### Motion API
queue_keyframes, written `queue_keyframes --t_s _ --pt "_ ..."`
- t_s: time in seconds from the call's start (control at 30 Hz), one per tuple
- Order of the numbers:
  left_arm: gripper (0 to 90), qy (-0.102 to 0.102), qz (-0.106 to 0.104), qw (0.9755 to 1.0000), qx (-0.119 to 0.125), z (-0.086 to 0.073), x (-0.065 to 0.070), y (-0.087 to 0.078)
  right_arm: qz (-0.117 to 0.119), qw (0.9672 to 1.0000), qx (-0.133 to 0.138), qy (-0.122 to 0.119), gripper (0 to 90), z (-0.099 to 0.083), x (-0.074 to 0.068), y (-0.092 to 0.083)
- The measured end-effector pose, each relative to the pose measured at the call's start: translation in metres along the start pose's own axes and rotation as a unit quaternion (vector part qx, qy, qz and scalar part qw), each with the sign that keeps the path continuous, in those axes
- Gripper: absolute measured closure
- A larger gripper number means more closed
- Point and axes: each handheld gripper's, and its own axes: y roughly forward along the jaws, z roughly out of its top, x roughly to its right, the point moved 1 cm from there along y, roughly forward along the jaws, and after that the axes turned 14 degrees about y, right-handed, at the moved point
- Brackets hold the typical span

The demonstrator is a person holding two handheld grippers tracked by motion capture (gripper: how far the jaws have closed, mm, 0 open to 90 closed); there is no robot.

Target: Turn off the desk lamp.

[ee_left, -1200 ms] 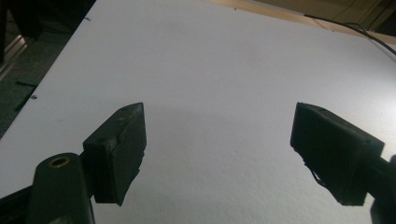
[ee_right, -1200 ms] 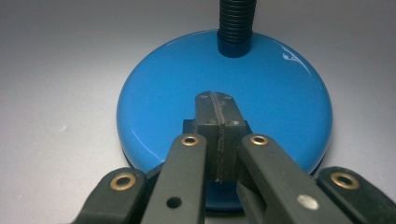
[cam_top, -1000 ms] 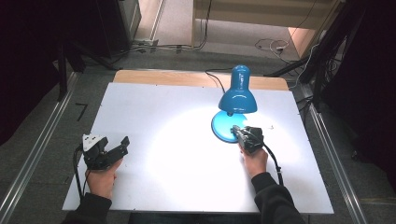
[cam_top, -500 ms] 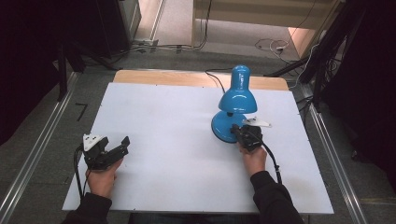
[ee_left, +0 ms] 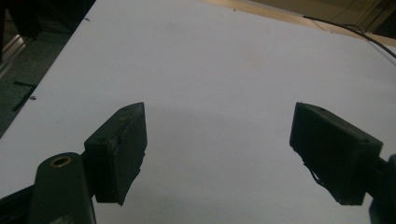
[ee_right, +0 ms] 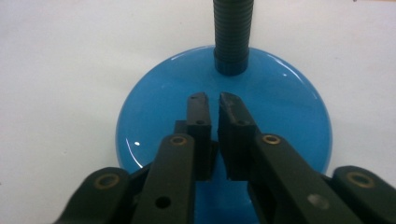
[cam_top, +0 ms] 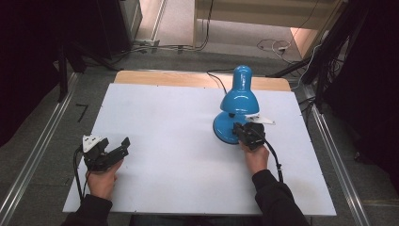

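A blue desk lamp [cam_top: 240, 96] stands on the right of the white table [cam_top: 179, 122], unlit, its shade hanging over its round base [cam_top: 222, 134]. My right gripper [cam_top: 241, 130] rests at the near edge of that base. In the right gripper view its jaws [ee_right: 214, 99] lie over the glossy base [ee_right: 285, 116], pointing at the black ribbed neck [ee_right: 232, 32]. They have just been opening and stand a narrow slit apart with nothing between them. My left gripper [cam_top: 117, 147] is held low at the table's left, wide open [ee_left: 217, 149] over bare tabletop.
The lamp's black cable [cam_top: 214, 77] runs off the far edge over a wooden strip [cam_top: 164, 77]. Metal rails [cam_top: 33, 155] flank the table on both sides. Bare white surface lies between the two hands.
The bright pool of light under the lamp a second ago has gone out. Both hands have stayed where they were.
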Motion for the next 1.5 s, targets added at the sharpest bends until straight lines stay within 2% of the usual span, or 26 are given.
queue_keyframes --t_s 0.1,0.33,0.63,1.07,1.5 --pt "19.5 0.0 0.001 1.0 0.0 0.0 0.0 0.0 0.001 1.0 0.004 -0.001 75.9 0.002 0.002 -0.004" --pt "19.5 0.0 0.001 1.0 -0.001 0.0 0.0 0.0 0.015 0.9999 -0.001 0.003 58.9 0.005 0.005 -0.012" --pt "19.5 0.001 0.001 1.0 -0.001 0.0 0.0 0.0 0.026 0.9996 -0.011 -0.005 38.5 0.007 0.006 -0.017" --pt "19.5 0.001 0.001 1.0 -0.001 0.0 0.0 0.0 0.034 0.9992 -0.022 -0.006 26.9 0.008 0.009 -0.025" --pt "19.5 0.001 0.001 1.0 -0.001 0.0 0.0 0.0 0.028 0.9994 -0.022 -0.003 22.4 0.005 0.022 -0.037"
